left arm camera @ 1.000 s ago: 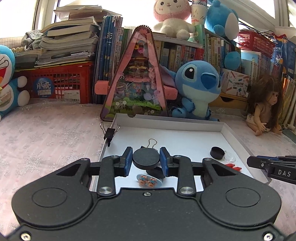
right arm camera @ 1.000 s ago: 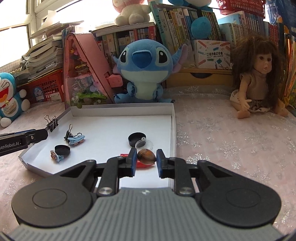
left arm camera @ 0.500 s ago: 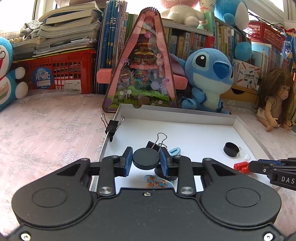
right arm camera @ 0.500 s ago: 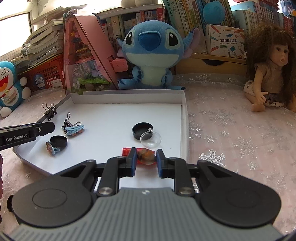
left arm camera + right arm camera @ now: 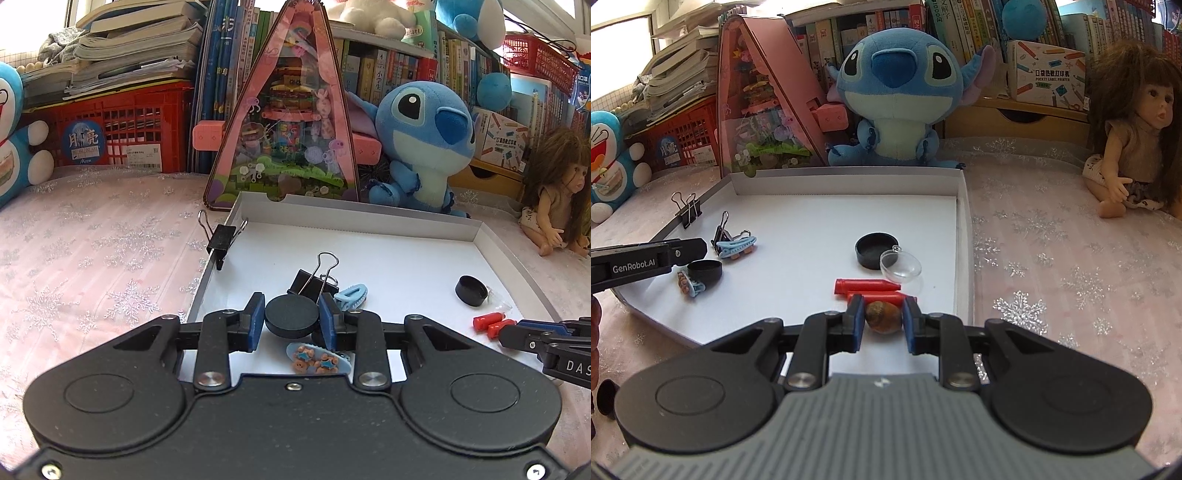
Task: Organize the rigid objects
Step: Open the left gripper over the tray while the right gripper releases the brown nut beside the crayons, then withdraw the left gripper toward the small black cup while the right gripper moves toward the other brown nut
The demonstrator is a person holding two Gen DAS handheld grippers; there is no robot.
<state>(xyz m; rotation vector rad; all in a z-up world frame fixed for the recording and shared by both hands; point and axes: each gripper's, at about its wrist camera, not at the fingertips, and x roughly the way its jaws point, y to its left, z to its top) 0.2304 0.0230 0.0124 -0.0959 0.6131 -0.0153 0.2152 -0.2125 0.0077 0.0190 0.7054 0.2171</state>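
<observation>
**Tray and small rigid items: right jaws easing off the shell**

Tray (image 5: 964, 206), a shallow white box lid, lies on a pink snowflake cloth (image 5: 1071, 266); it sits larger and closer in both views than a second ago, as both hands have sunk toward it. The left gripper (image 5: 292, 317) is clamped on a black round cap (image 5: 291, 316) over the tray's near left, as before. The right gripper (image 5: 883, 320) is opening around a brown shell (image 5: 883, 317) at the near right; earlier it was pinched tight. Whether the pads touch it now is hard to tell. A bear-print clip (image 5: 318, 359) is partly hidden under the left gripper. Books, a blue plush (image 5: 897, 96) and a doll (image 5: 1134, 122) line the far side.
</observation>
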